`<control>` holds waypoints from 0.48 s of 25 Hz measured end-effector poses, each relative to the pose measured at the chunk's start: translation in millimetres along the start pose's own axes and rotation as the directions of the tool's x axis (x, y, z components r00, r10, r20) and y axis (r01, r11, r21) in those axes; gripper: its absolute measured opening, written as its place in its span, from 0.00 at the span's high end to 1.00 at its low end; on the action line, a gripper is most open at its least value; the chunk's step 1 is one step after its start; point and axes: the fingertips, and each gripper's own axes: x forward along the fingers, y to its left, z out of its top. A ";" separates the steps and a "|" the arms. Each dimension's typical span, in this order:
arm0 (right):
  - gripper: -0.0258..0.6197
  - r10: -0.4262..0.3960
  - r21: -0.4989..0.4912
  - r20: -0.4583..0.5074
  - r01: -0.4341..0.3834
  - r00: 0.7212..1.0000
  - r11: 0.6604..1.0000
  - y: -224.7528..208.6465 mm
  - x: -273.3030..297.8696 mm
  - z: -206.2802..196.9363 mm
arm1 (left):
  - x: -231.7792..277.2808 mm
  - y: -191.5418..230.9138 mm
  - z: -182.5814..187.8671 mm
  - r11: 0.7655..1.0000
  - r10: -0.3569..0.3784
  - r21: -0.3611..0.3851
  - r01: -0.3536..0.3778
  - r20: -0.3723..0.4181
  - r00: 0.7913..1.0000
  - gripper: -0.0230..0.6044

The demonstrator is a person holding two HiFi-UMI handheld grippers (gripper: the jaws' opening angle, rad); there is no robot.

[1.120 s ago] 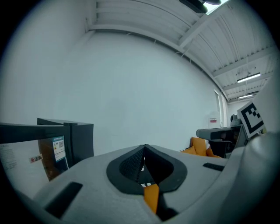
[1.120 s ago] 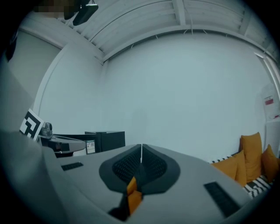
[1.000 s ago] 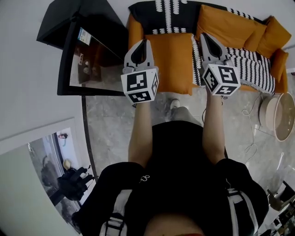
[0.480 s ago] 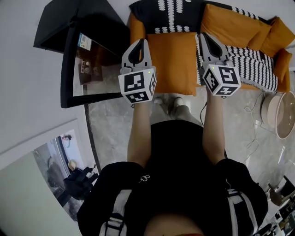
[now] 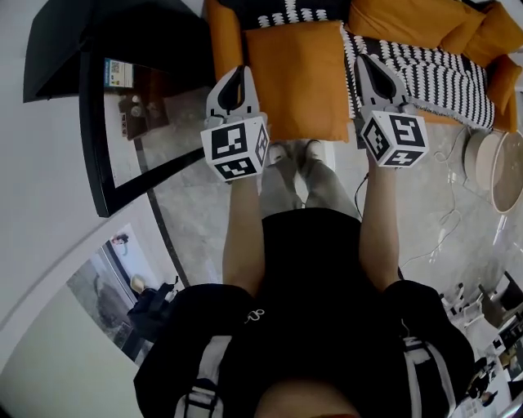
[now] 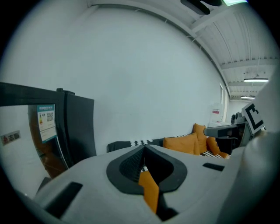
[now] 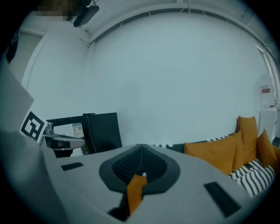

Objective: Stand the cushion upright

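Observation:
A flat orange cushion (image 5: 298, 77) lies on the seat at the left end of the sofa (image 5: 222, 37). My left gripper (image 5: 238, 70) hangs just off the cushion's left edge, jaws shut and empty. My right gripper (image 5: 364, 59) hangs at its right edge over the striped throw (image 5: 441, 77), also shut and empty. In the left gripper view the shut jaws (image 6: 143, 147) show a strip of the orange cushion (image 6: 151, 192) beneath them. The right gripper view shows the same, with the shut tips (image 7: 141, 147) above orange (image 7: 134, 189). Whether either gripper touches the cushion I cannot tell.
Other orange cushions (image 5: 400, 20) lean upright against the sofa back, beside a black-and-white patterned one (image 5: 286, 10). A black cabinet with a glass door (image 5: 90, 98) stands left of the sofa. A round white object (image 5: 494, 163) and cables lie on the floor at right. The person's feet (image 5: 298, 155) stand before the sofa.
Both grippers have sunk and moved closer to the sofa, staying shut. The cushion lies as before, now between the two grippers' tips.

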 end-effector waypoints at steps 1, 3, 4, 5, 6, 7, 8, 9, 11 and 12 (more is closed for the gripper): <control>0.94 -0.006 0.004 -0.014 0.006 1.000 1.000 -1.6 0.1 -7.2 | 1.9 -0.3 -7.4 1.000 -0.005 -0.002 0.005 -0.014 1.000 0.95; 0.94 -0.016 0.011 -0.041 0.016 0.999 1.000 -4.2 -0.1 -22.2 | 5.6 -0.5 -22.6 1.000 -0.014 -0.007 0.014 -0.042 0.999 0.95; 0.94 -0.020 0.015 -0.055 0.021 0.998 1.000 -5.4 -0.3 -29.9 | 7.3 -0.7 -30.4 1.000 -0.018 -0.010 0.017 -0.056 0.998 0.95; 0.94 -0.023 0.019 -0.069 0.024 0.997 1.000 -6.5 -0.6 -37.7 | 8.8 -0.9 -38.5 1.000 -0.021 -0.012 0.020 -0.070 0.997 0.95; 0.94 -0.025 0.022 -0.083 0.027 0.996 0.999 -7.4 -0.9 -45.7 | 10.1 -1.2 -46.8 1.000 -0.023 -0.014 0.022 -0.085 0.996 0.95; 0.94 -0.026 0.025 -0.098 0.029 0.995 0.999 -8.3 -1.3 -53.9 | 11.1 -1.7 -55.1 1.000 -0.026 -0.016 0.025 -0.100 0.995 0.95; 0.94 -0.028 0.027 -0.113 0.031 0.993 0.999 -9.5 -1.8 -62.3 | 12.2 -2.3 -63.4 0.999 -0.029 -0.017 0.027 -0.114 0.993 0.95; 0.94 -0.029 0.031 -0.128 0.034 0.991 0.999 -11.0 -2.4 -70.7 | 13.3 -3.0 -71.7 0.999 -0.032 -0.019 0.030 -0.129 0.991 0.95; 0.94 -0.033 0.041 -0.156 0.040 0.987 0.998 -13.9 -3.4 -87.3 | 15.5 -3.8 -88.0 0.999 -0.037 -0.022 0.034 -0.157 0.987 0.95; 0.94 -0.034 0.046 -0.169 0.043 0.985 0.998 -15.0 -3.9 -95.3 | 16.2 -3.9 -96.1 0.999 -0.040 -0.024 0.036 -0.171 0.984 0.95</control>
